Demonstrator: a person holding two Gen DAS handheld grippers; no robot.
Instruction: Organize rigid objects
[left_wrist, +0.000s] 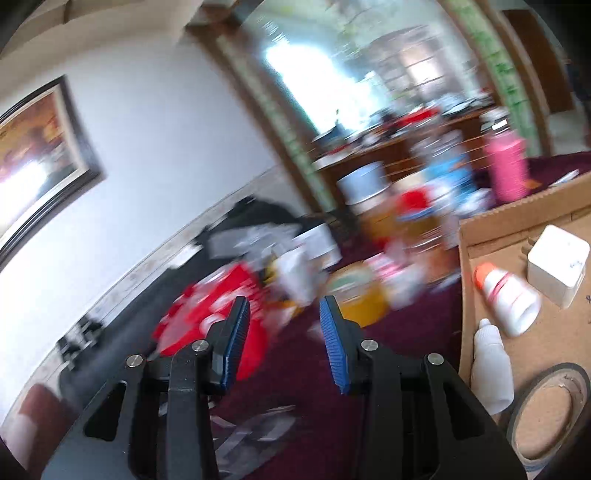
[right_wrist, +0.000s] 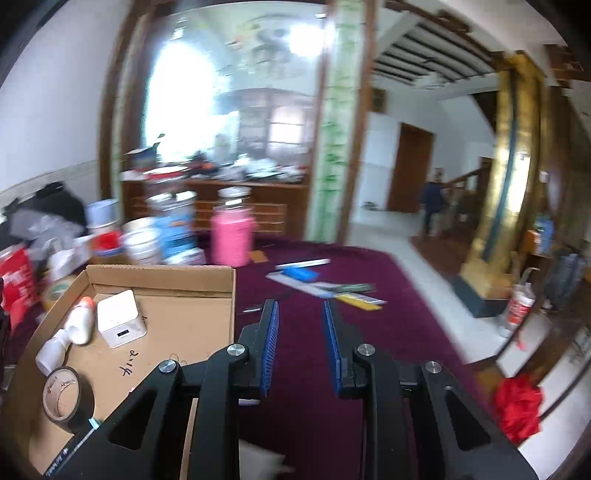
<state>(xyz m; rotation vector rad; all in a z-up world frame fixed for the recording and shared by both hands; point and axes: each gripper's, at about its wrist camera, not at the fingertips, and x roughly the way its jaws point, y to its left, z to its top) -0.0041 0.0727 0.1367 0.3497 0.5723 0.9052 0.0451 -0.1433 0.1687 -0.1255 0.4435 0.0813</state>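
Above the maroon cloth (right_wrist: 351, 273), the left gripper (left_wrist: 284, 317) and right gripper (right_wrist: 300, 321) are hanging partly open, gripping nothing. The cardboard box (right_wrist: 162, 275) is holding a white cube (right_wrist: 120, 321); only the right view is showing rulers (right_wrist: 325, 286).

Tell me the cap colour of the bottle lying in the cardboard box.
Orange cap, clearest in the left wrist view.

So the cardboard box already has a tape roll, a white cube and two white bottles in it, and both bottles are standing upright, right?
Not quite. The cardboard box does hold the tape roll, the white cube and two white bottles, but both bottles are lying on their sides, as the right wrist view shows.
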